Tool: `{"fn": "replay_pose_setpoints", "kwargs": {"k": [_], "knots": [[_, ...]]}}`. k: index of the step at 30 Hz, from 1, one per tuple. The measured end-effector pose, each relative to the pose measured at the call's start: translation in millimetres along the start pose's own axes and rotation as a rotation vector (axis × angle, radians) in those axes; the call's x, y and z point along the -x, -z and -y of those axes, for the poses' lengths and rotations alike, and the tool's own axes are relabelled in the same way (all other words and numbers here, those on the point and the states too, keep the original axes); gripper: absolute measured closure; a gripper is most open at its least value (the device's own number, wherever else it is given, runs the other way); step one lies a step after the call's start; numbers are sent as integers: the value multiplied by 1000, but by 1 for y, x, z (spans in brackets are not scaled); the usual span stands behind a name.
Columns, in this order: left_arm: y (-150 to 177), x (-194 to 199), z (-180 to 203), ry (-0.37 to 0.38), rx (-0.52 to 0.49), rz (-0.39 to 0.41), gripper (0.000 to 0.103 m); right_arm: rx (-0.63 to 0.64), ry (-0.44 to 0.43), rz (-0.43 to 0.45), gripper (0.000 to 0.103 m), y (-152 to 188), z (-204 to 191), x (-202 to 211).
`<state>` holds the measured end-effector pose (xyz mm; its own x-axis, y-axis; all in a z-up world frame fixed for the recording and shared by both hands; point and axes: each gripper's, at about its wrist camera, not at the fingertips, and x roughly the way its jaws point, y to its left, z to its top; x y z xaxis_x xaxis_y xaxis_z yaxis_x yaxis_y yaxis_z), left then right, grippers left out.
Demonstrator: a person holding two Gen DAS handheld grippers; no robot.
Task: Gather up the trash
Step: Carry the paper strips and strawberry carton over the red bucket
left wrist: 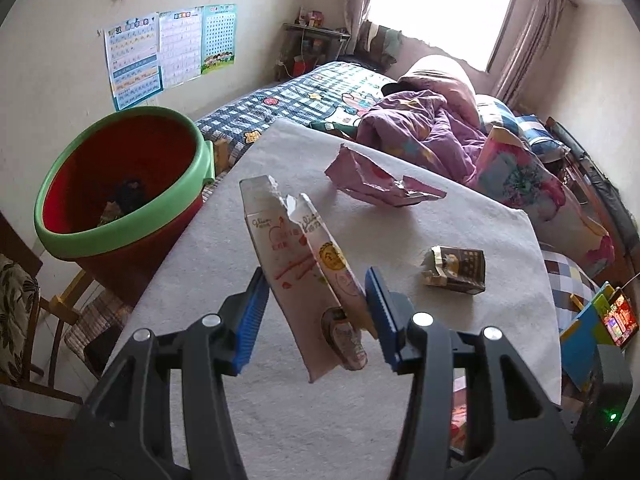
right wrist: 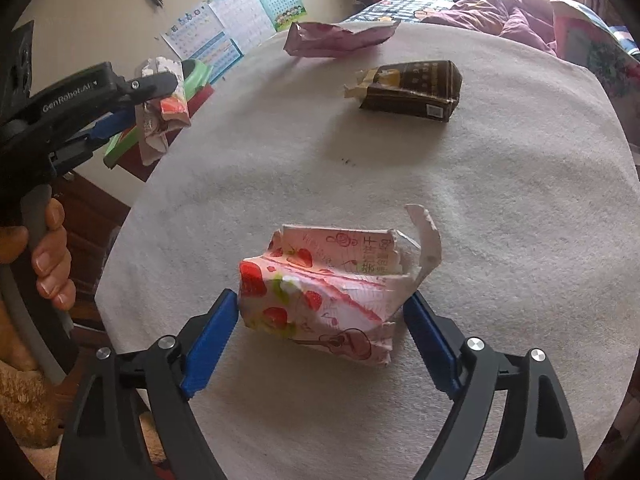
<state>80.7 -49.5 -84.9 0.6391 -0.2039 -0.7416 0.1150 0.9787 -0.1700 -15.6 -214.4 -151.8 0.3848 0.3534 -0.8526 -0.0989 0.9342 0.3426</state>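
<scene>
The left claw [left wrist: 316, 304] pinches a torn pink carton [left wrist: 304, 264] above the counter [left wrist: 460, 360], so swing it fully over the red bin [left wrist: 120, 184] before letting go, while the right claw [right wrist: 320, 328], spread, straddles the strawberry carton [right wrist: 324, 292].

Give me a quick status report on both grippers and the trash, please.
Left gripper shut on torn pink box, lifted, red bin to its left. Right gripper open around strawberry carton. Brown pack and pink wrapper on the table. Nothing blocking.
</scene>
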Motion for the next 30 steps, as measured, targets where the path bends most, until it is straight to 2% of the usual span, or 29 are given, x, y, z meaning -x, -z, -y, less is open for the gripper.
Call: {"fn": "replay_pose_setpoints", "kwargs": {"k": [5, 17, 30], "knots": [[2, 2, -9, 10, -2, 4, 56, 6, 30, 13, 27, -2, -5, 0], [-11, 6, -46, 39, -14, 11, 56, -26, 49, 146, 27, -33, -33, 25], [-33, -1, -105, 43, -27, 8, 56, -9, 61, 186, 27, -69, -89, 6]]}}
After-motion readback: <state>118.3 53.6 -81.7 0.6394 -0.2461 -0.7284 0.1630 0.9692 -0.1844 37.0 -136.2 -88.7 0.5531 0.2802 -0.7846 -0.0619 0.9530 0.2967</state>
